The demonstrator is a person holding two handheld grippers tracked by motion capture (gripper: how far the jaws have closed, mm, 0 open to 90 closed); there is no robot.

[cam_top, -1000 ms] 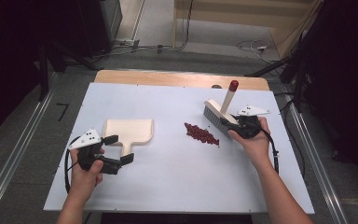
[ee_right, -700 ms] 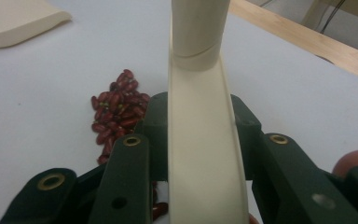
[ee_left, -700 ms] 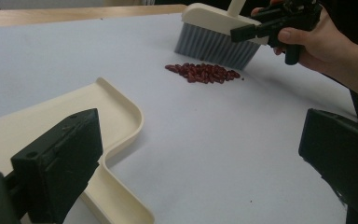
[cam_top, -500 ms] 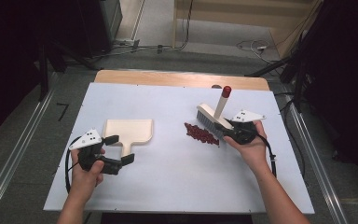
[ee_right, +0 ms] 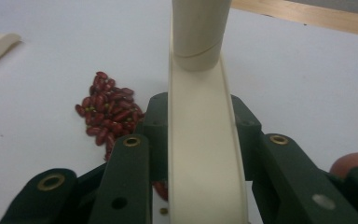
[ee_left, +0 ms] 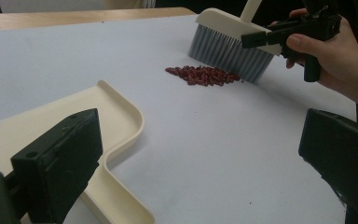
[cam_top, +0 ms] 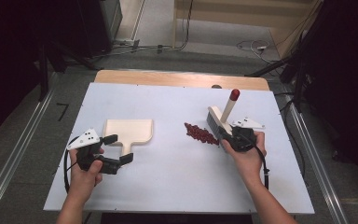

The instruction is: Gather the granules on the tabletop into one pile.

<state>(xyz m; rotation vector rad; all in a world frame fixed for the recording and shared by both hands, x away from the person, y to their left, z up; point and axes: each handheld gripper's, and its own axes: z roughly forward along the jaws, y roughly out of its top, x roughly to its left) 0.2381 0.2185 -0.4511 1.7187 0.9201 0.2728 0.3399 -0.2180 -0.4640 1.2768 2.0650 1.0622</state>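
A cream dustpan point(cam_top: 128, 130) lies flat at the left of the white table, its short handle toward the person. My left gripper point(cam_top: 119, 148) rests at that handle, jaws open wide, one jaw over the pan point(ee_left: 116, 126) and the other well off to the side. A small pile of red beans point(cam_top: 200, 134) lies mid-table. My right gripper point(cam_top: 223, 133) is shut on the cream head of a hand brush point(cam_top: 223, 114), whose red-tipped handle points up and away. The grey bristles point(ee_left: 223, 51) touch the table at the right edge of the beans point(ee_left: 203, 74).
The white board point(cam_top: 177, 186) has bare surface between pan and beans and along the near edge. A wooden strip point(cam_top: 177, 79) runs along its far side. Metal rails and cables lie on the floor around it.
My right gripper has carried the brush leftward across the table, up to the right edge of the bean pile. The left gripper and the dustpan have stayed put.
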